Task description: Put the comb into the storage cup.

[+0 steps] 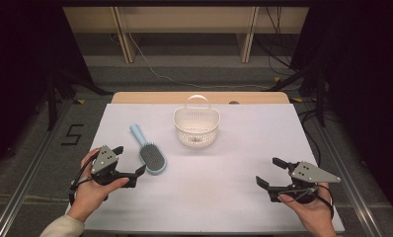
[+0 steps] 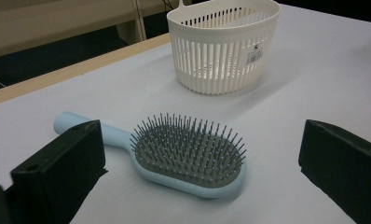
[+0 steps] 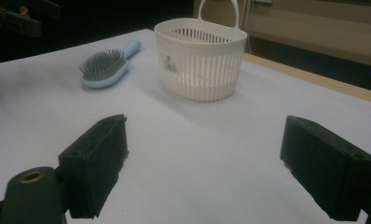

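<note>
On white table point(image 1: 224, 197), slatted basket point(image 1: 196, 127) holding nothing visible, hairbrush point(image 1: 150, 152) beside, both grippers' jaws apart.

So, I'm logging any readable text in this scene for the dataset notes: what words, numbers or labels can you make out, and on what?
"5": black mark on the floor, left of the table.
Sticker on the white basket: barcode-like print, too small to read.
Nothing readable on the hairbrush.
</note>
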`<state>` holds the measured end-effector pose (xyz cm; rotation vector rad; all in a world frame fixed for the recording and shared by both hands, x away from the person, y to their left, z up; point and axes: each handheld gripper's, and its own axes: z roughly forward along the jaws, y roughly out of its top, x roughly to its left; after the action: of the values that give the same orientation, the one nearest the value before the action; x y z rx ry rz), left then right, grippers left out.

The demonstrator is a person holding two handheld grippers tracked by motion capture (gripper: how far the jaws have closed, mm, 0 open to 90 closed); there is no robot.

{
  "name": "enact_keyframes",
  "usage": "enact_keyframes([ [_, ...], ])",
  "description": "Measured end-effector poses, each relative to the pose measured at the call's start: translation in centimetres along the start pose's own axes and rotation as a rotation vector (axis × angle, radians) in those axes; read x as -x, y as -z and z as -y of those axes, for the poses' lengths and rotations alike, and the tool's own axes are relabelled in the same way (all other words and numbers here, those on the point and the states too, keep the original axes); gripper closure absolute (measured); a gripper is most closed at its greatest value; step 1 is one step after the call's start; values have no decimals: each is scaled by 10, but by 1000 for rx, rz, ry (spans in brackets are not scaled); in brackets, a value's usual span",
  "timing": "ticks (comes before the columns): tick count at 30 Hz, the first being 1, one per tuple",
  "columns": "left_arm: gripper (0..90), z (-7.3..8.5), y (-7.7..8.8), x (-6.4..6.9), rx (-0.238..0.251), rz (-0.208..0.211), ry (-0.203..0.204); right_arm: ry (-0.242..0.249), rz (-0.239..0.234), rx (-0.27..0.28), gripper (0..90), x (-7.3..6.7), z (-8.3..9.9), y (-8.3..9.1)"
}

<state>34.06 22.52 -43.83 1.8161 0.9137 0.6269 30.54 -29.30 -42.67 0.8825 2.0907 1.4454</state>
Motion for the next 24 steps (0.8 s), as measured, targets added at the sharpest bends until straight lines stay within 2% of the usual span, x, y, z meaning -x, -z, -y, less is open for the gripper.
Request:
enact_keyframes([
  [8, 18, -1, -1, -1, 1, 5, -4, 3, -3, -2, 154, 0, 0, -1],
  [9, 96, -4, -3, -4, 9, 1, -7, 2, -5, -4, 154, -1, 0, -1],
  [11, 231, -10, -7, -10, 12, -38, -35, -1, -2, -1, 155, 0, -1, -1],
  [14, 592, -24, -20, -23, 9, -62, -47, 2, 4, -1, 155, 1, -3, -2],
  [15, 749, -29, -27, -29, 5, -57, -48, 4, 6, 2, 155, 1, -4, -2],
  [16, 845, -29, -27, -29, 5, -57, -48, 4, 6, 2, 155, 1, -4, -2],
  [17, 897, -34, -36, -34, -6, -57, -46, 5, 8, 5, 157, 1, -5, -1],
  [18, 897, -38, -47, -39, -33, -63, -61, 5, 8, 5, 157, 1, -5, -1],
  [19, 899, -43, -62, -44, -81, -72, -95, 7, 5, 5, 157, 1, -6, -2],
  [20, 899, -47, -85, -52, -135, -72, -127, 11, 4, 2, 158, 1, -6, -2],
  [21, 899, -47, -85, -52, -135, -72, -127, 14, 2, -3, 158, 1, -6, -3],
  [22, 899, -51, -110, -62, -188, -74, -108, 15, -2, -5, 158, 0, -6, -3],
  [23, 899, -52, -121, -69, -210, -76, -89, 15, -5, -4, 158, 0, -6, -4],
  [24, 899, -52, -121, -69, -210, -76, -89, 16, -7, -4, 158, 0, -5, -4],
])
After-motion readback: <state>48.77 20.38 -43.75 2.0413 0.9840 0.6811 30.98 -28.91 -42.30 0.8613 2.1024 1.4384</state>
